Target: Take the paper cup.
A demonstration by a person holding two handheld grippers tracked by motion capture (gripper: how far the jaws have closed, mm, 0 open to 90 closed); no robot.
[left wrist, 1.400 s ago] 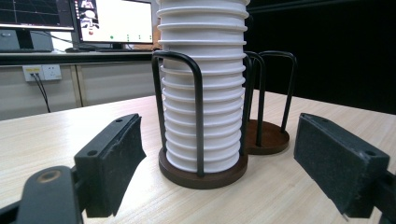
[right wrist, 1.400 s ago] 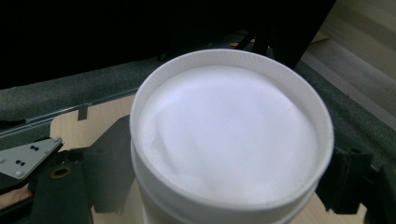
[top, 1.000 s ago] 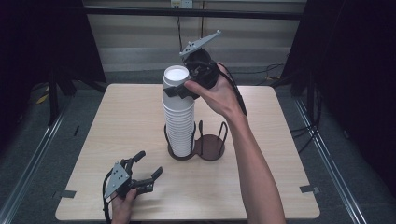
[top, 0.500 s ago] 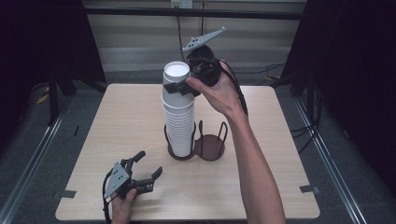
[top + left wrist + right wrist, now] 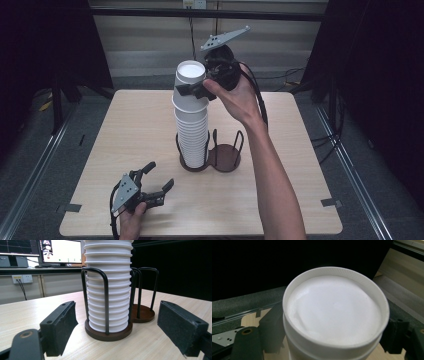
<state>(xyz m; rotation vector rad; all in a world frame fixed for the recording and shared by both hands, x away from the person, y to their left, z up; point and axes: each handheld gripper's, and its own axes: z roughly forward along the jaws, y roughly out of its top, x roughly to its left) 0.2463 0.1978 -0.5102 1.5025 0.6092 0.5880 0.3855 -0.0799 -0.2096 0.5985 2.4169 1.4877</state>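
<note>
White top cup [image 5: 190, 82] clamped by right gripper [image 5: 200, 90], far jaw hidden; stack [image 5: 192, 130] base sits in holder [image 5: 220, 157]. Left gripper [image 5: 152, 187] wide open, empty, on bench [image 5: 300, 165].

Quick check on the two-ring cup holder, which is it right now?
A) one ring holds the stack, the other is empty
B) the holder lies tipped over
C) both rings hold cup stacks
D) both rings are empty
A: the white cup stack stands in one ring of the holder, while the ring beside it shows its bare brown base.
</note>
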